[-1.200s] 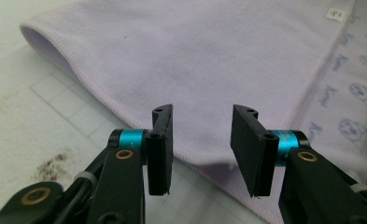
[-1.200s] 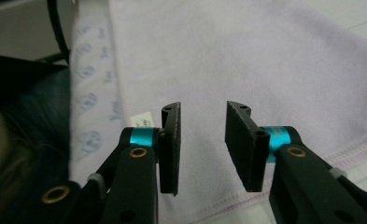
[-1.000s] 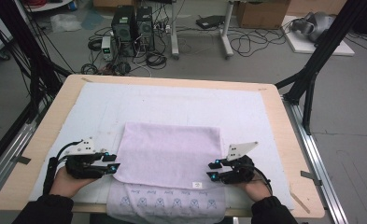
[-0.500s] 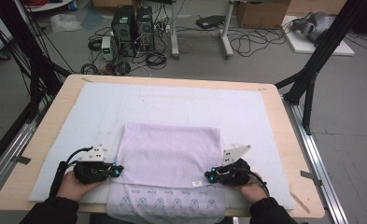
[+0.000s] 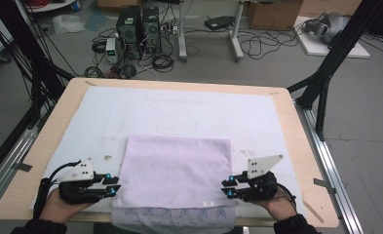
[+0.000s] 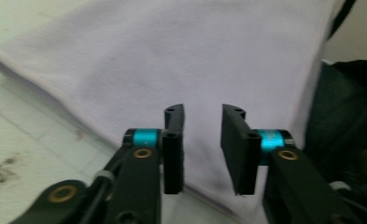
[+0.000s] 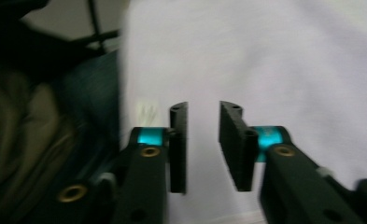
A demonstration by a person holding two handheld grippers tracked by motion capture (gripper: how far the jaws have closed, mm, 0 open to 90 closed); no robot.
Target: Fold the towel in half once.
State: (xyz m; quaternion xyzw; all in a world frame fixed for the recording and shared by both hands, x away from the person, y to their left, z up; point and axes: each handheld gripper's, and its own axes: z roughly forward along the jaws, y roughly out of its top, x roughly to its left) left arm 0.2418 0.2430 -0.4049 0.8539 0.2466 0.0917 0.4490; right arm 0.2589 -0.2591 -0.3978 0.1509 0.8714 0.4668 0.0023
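A pale lilac towel (image 5: 175, 171) lay folded flat on the white mat (image 5: 130, 112) that covered the wooden table (image 5: 296, 141), near the person's edge, with its lower layer, printed with a blue pattern, hanging over that edge. The left gripper (image 5: 114, 185) sat at the towel's left side, close to its near corner, pointing inward across the cloth. Its jaws had just been opening and stood a narrow gap apart; in the left gripper view (image 6: 202, 144) the gap was empty, with the towel's surface and hem seen past it. The right gripper (image 5: 226, 186) mirrored it at the towel's right side, near the small white label (image 5: 208, 203) by the front hem. Its jaws had likewise just been opening; in the right gripper view (image 7: 203, 142) they stood narrowly parted with nothing pinched between them, towel beyond. Each gripper was held in a hand, with dark sleeves at the bottom edge of the high view.
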